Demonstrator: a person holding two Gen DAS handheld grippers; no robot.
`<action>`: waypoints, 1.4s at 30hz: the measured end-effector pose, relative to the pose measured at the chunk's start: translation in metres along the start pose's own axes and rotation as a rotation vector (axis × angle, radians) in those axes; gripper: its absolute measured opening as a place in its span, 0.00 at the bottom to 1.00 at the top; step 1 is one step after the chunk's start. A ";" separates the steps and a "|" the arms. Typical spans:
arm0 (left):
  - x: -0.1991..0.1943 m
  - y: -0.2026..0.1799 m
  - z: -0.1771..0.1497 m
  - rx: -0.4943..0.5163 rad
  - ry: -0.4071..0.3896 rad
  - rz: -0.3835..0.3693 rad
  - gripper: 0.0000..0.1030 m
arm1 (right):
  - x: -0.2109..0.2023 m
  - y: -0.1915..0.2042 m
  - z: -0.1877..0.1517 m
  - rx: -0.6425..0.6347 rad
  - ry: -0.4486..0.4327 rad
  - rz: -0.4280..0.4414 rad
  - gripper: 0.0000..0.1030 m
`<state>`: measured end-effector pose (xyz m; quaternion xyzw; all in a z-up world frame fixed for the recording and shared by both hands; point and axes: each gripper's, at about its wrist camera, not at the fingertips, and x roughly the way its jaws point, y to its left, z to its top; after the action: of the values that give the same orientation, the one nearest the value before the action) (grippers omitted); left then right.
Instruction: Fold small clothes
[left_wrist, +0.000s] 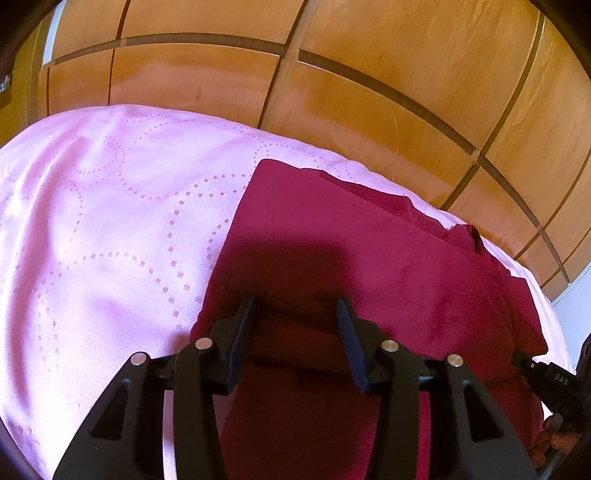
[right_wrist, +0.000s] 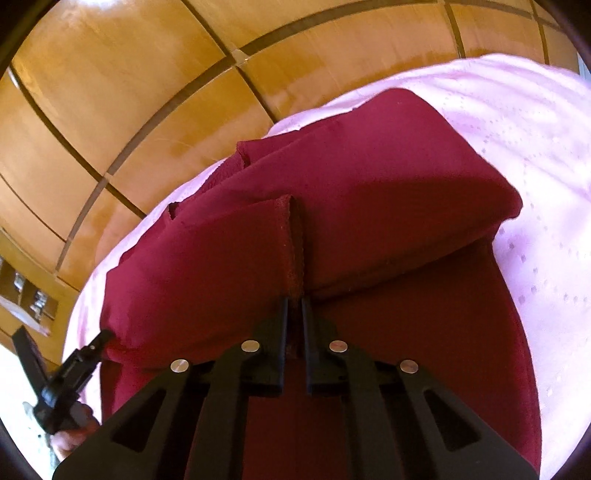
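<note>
A dark red garment (left_wrist: 351, 240) lies partly folded on a pink bedspread (left_wrist: 110, 203), with stacked layers at its far side. My left gripper (left_wrist: 295, 308) rests on the garment's near edge. Its jaws stand apart, and a raised ridge of the cloth lies across the gap. In the right wrist view my right gripper (right_wrist: 295, 306) is shut on a hemmed edge of the garment (right_wrist: 369, 184), which stands up from between the pads. The left gripper (right_wrist: 105, 338) touches the cloth's left corner there. The right gripper (left_wrist: 524, 360) shows at the garment's right corner.
The pink bedspread (right_wrist: 535, 147) stretches out beside the garment. Wooden wardrobe doors (left_wrist: 369, 74) stand close behind the bed's far edge. A person's hand (right_wrist: 74, 439) holds the left gripper's handle, low at the left.
</note>
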<state>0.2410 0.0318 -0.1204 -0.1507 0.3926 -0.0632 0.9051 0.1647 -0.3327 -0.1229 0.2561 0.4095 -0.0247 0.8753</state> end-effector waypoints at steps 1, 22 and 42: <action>-0.003 0.000 0.001 -0.001 0.001 -0.017 0.48 | -0.004 0.002 0.001 -0.008 0.002 0.000 0.09; 0.065 -0.077 0.026 0.263 0.086 0.010 0.60 | 0.055 0.077 0.029 -0.429 -0.009 -0.158 0.28; 0.037 -0.026 0.017 0.217 0.095 0.098 0.79 | 0.023 0.029 0.011 -0.323 -0.024 -0.101 0.49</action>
<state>0.2791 0.0022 -0.1267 -0.0294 0.4330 -0.0680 0.8984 0.1946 -0.3085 -0.1211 0.0908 0.4098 -0.0056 0.9076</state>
